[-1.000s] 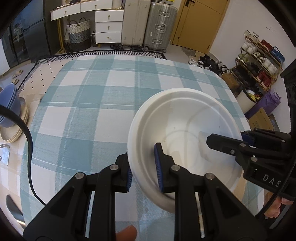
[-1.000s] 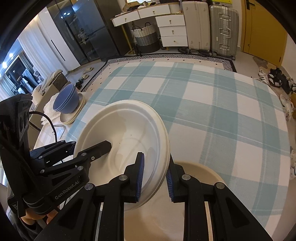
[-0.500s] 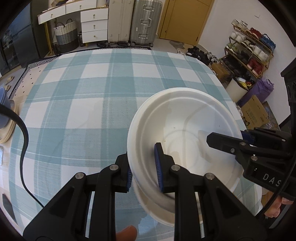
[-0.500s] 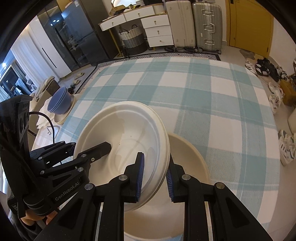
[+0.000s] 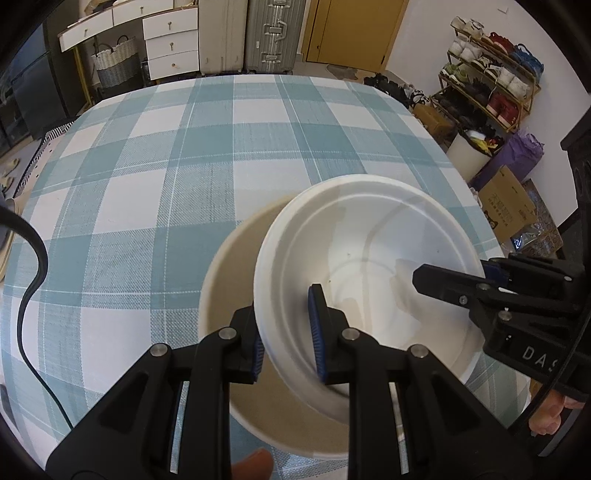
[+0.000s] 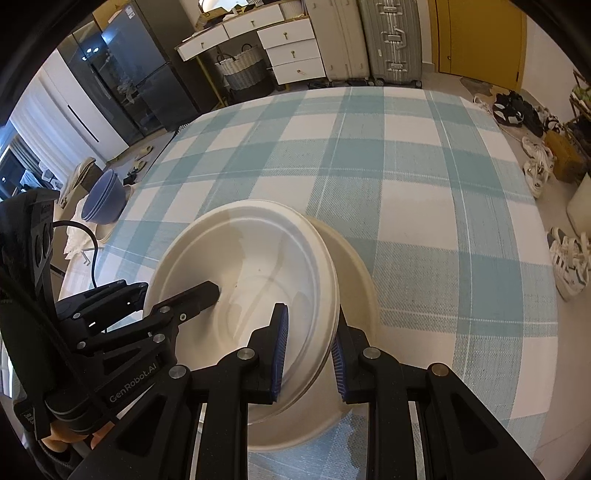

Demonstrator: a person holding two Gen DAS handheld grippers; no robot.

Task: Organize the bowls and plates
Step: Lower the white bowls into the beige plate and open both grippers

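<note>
Left gripper [image 5: 286, 332] is clamped on the near-left rim of the white plate [image 5: 369, 258], one blue pad [image 5: 317, 328] inside the plate, the other under the rim outside. Right gripper [image 6: 308, 350] is likewise closed on the same plate's opposite rim, gripping it between its blue pads [image 6: 279, 347]. In the left wrist view the right gripper's black finger shows reaching over the plate's right edge; in the right wrist view the left gripper's finger reaches in from the left side.

The plate is held tilted, over a cream plate [image 5: 229, 280] that lies flat on the table. Whether the white plate touches the cream one cannot be told; the white one covers most of it, leaving a crescent of cream showing on the left in the left wrist view and on the right [image 6: 358, 280] in the right wrist view.

Both sit at the near edge of a table covered by a teal and white checked tablecloth [image 5: 166, 155].

Off the table's left side, a stack of blue bowls [image 6: 105, 201] sits on a pale plate, well apart from the held plate.

Further out: white drawers [image 5: 170, 48], a woven basket [image 5: 116, 61], silver suitcases [image 5: 273, 33], a yellow door [image 5: 354, 29], and a shoe rack [image 5: 487, 92] against the right wall.
</note>
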